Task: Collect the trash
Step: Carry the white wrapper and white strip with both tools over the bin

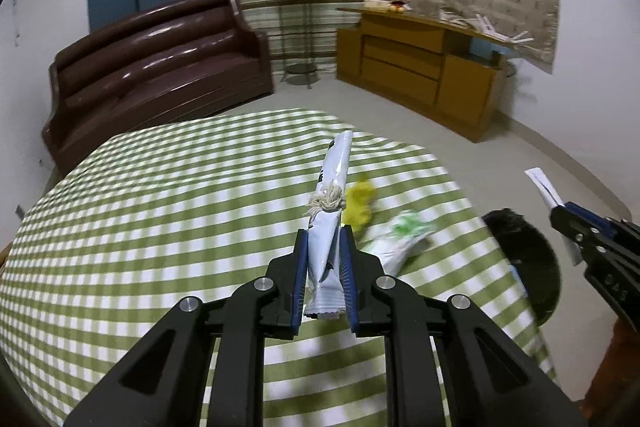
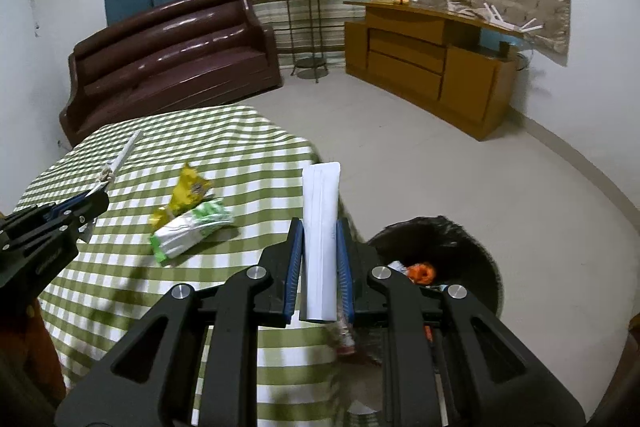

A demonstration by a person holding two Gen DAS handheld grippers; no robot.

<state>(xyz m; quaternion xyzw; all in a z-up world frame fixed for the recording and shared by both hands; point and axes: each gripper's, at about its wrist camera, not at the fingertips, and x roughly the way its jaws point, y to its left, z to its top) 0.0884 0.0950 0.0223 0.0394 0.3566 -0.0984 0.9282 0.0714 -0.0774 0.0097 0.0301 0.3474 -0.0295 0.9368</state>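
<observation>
Together, two grippers are each clamping one wrapper: left gripper (image 1: pixel 324 247) pinching the pale-blue wrapper (image 1: pixel 332 195), right gripper (image 2: pixel 320 251) the white wrapper (image 2: pixel 320 227); two more, a yellow wrapper (image 2: pixel 188 191) and a green-white wrapper (image 2: pixel 192 231), are lying on the table (image 2: pixel 248 155); only the right view is showing inside the bin (image 2: pixel 460 247).

Your left gripper (image 1: pixel 324 251): black plastic linkage arms with triangular cut-outs, four round silver pivot screws, blue ribbed pads (image 1: pixel 301 267) lining both fingers. Your right gripper (image 2: pixel 319 251): identical build; embossed lettering, unreadable, marks its side at the left-wrist view's right edge.

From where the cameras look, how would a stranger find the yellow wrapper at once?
Look at the green checked table. Near its right side two wrappers lie touching; the yellow wrapper is the farther one, crumpled, behind the white and green packet. No gripper holds it.
</observation>
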